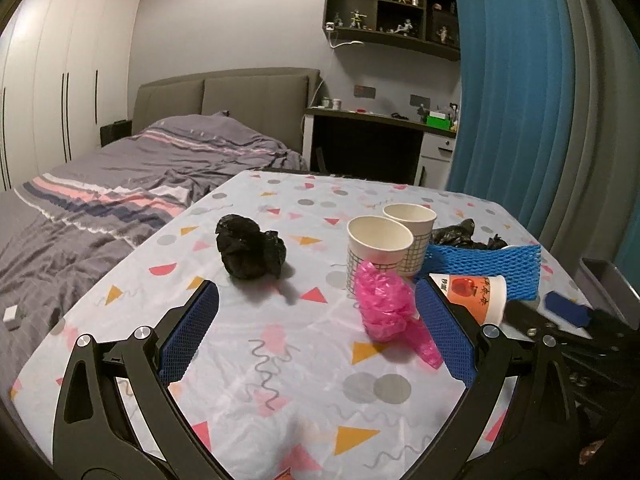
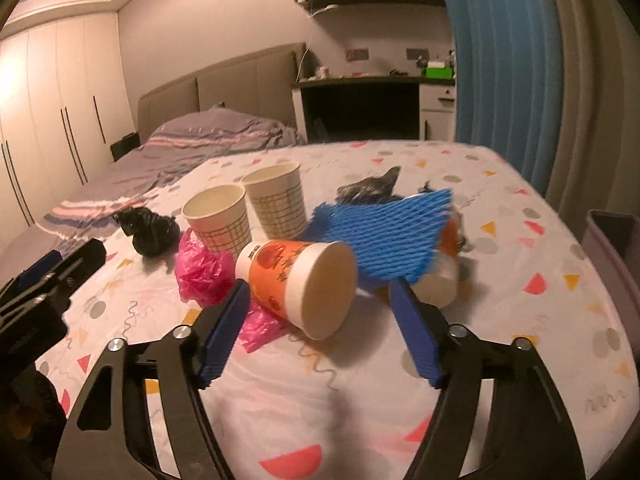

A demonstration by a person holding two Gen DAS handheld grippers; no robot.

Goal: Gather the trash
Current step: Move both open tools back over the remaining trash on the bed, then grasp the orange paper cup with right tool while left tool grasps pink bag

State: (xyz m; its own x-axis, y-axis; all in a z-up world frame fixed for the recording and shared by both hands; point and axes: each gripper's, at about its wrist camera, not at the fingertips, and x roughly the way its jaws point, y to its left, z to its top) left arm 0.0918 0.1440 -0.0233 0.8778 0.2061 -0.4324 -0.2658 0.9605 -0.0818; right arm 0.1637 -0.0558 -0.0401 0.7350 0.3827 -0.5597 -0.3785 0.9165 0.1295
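On the patterned tablecloth lie a crumpled black bag, a pink plastic bag, two upright grid-print paper cups, an orange paper cup on its side, and a blue foam net. My left gripper is open low over the cloth, with the pink bag just inside its right finger and the black bag beyond its left one. My right gripper is open around the orange cup's base end. Its left pad is close to the cup, and a gap shows on the right.
A second black bag and another pale cup sit behind and under the net. A grey bin stands off the table's right edge. A bed lies to the left and a desk behind.
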